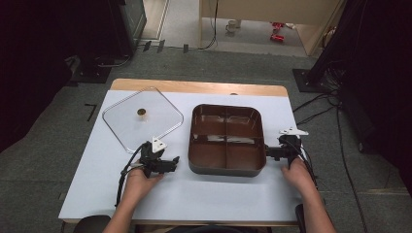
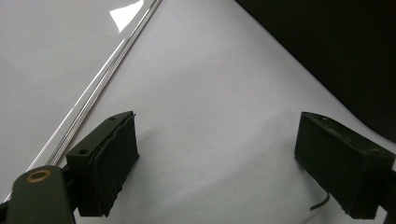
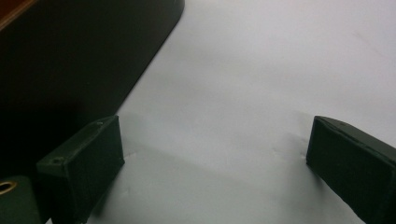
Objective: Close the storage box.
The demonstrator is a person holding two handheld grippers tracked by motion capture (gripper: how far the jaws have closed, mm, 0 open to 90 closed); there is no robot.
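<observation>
While both tools (image 1: 171, 162) (image 1: 270, 152) gape empty, the four-compartment brown tray (image 1: 226, 140) holds nothing.

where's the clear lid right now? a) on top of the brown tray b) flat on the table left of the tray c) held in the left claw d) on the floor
b, the clear lid lies flat on the white table, left of the brown divided tray, whose compartments are uncovered; the left claw is open and holds nothing.

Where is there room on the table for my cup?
The front strip between the divided tray and the near edge is bare, and so is the corner right of the tray. The left-back corner is crowded by the clear lid.
</observation>
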